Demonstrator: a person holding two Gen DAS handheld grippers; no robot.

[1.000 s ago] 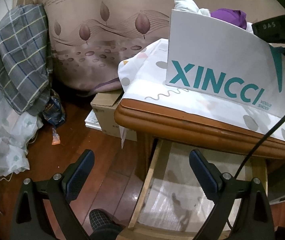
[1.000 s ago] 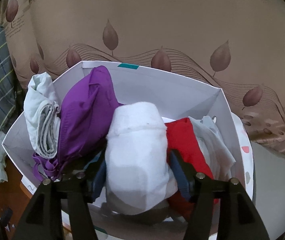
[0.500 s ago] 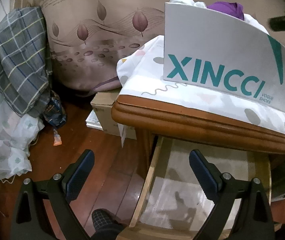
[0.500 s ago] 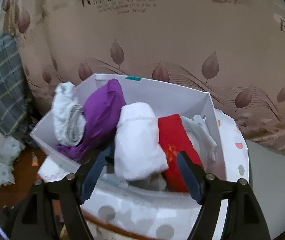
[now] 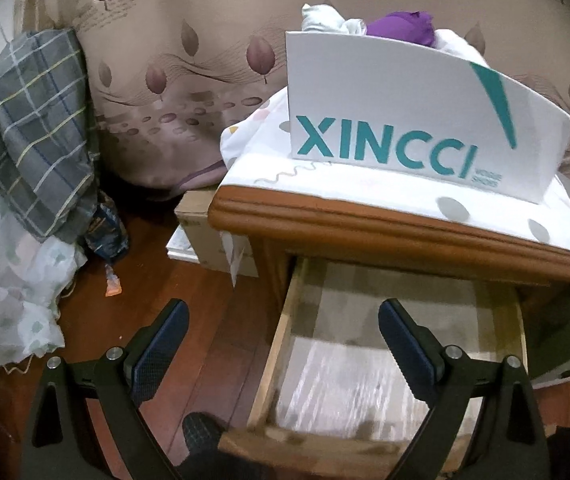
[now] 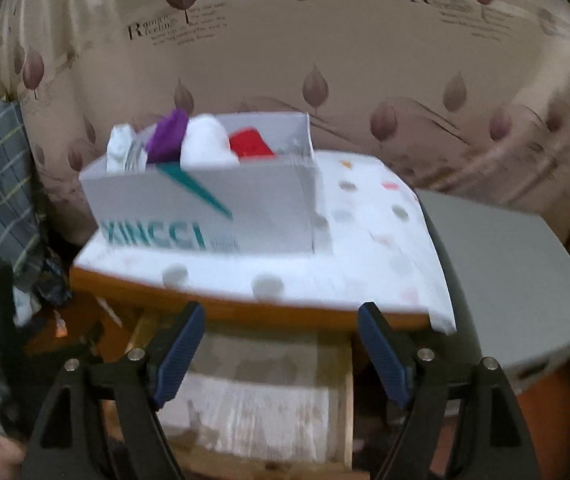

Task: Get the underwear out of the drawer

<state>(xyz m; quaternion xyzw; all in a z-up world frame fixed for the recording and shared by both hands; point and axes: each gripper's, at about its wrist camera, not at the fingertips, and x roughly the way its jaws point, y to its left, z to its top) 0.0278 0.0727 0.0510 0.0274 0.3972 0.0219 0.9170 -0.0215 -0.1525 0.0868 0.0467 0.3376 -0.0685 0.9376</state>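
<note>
The wooden drawer (image 5: pixel 281 344) stands pulled out under the nightstand top (image 5: pixel 365 220); its pale lined floor (image 6: pixel 253 400) shows nothing on it. On top, a white XINCCI box (image 6: pixel 205 208) holds rolled underwear: a pale grey roll (image 6: pixel 123 152), a purple one (image 6: pixel 169 136), a white one (image 6: pixel 207 140) and a red one (image 6: pixel 251 144). My left gripper (image 5: pixel 283 312) hangs open over the drawer's left wall. My right gripper (image 6: pixel 281 314) is over the drawer, back from the box, its jaws opening with nothing between them.
A dotted white cloth (image 6: pixel 365 220) covers the nightstand top. Left of it are a cardboard box (image 5: pixel 201 220) on the wooden floor (image 5: pixel 205 320) and a plaid cloth (image 5: pixel 41 128). A grey slab (image 6: pixel 505 272) lies to the right. A slippered foot (image 5: pixel 201 436) is below.
My right gripper let go of the white roll, leaving it in the box, and drew back toward the drawer with wider jaws. The left gripper shifted slightly and stayed open.
</note>
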